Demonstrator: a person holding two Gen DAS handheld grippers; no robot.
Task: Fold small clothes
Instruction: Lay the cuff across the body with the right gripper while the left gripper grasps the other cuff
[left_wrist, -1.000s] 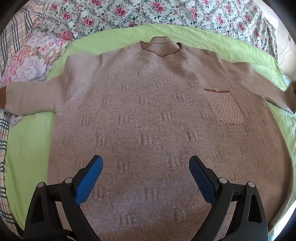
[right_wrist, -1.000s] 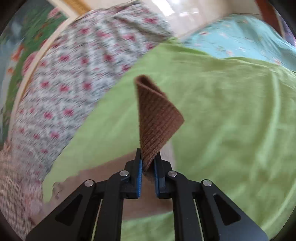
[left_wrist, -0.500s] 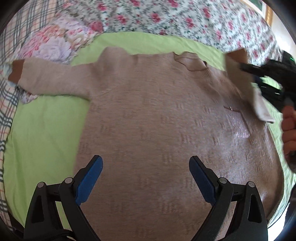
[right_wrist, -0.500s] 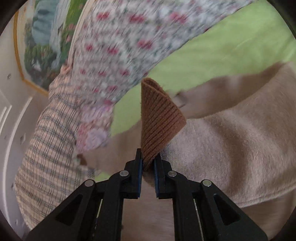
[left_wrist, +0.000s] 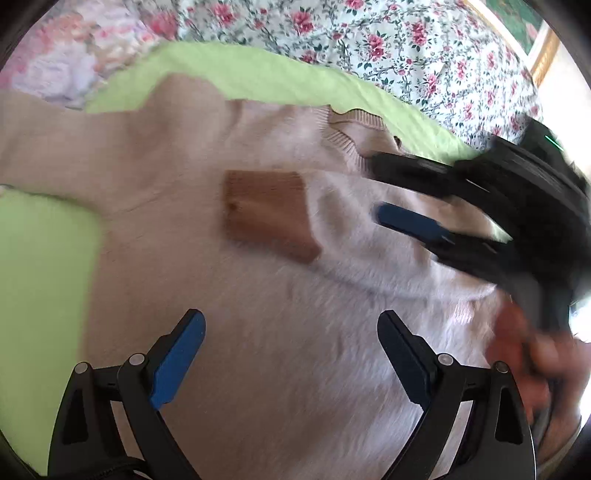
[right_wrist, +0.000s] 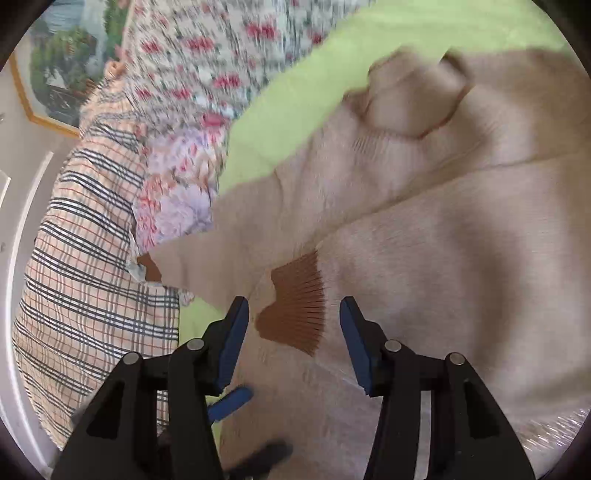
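Lying flat on the lime-green bedsheet (left_wrist: 44, 236), the beige knitted sweater (left_wrist: 258, 350) is showing 1 sleeve folded across its chest, brown ribbed cuff (right_wrist: 295, 314) resting near the collar. Right gripper (right_wrist: 291, 332) is hovering over that cuff, jaws released, grasping nothing. Left gripper (left_wrist: 291, 350) is hanging above the sweater body, jaws spread wide, holding nothing.

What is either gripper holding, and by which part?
Nothing. The right gripper is open above the cuff lying on the sweater; the left gripper is open.
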